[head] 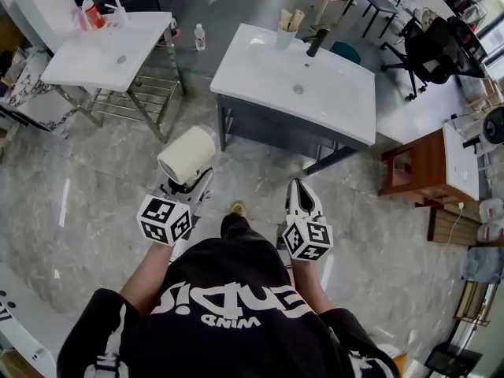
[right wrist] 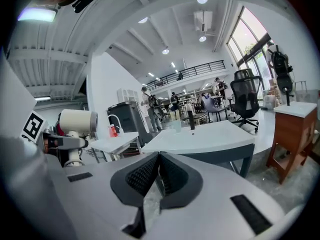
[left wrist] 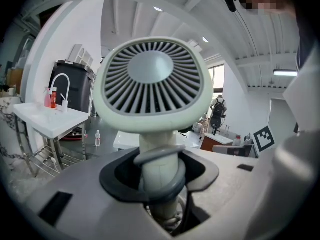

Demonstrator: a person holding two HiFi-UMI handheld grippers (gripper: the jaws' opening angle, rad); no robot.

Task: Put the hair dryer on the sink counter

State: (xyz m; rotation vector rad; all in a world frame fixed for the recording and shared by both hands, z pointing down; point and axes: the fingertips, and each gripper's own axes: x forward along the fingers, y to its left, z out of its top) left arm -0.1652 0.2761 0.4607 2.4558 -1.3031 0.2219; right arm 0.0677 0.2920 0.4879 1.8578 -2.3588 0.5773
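Observation:
A cream-white hair dryer (head: 187,154) stands upright in my left gripper (head: 191,186), which is shut on its handle. In the left gripper view its round vented back (left wrist: 152,84) fills the frame above the left gripper (left wrist: 157,171), and the dark pads press the handle from both sides. My right gripper (head: 300,187) is shut with nothing in it, level with the left one; its pads meet in the right gripper view (right wrist: 158,170), where the hair dryer (right wrist: 75,121) shows at the left. Ahead stands the white sink counter (head: 260,77), also in the right gripper view (right wrist: 200,136).
On the counter's far edge are a cup of brushes (head: 286,31) and a black faucet (head: 316,42). A second white sink on a metal rack (head: 110,53) stands at the left, a water bottle (head: 200,36) on the floor between. A wooden cabinet (head: 429,168) stands at the right.

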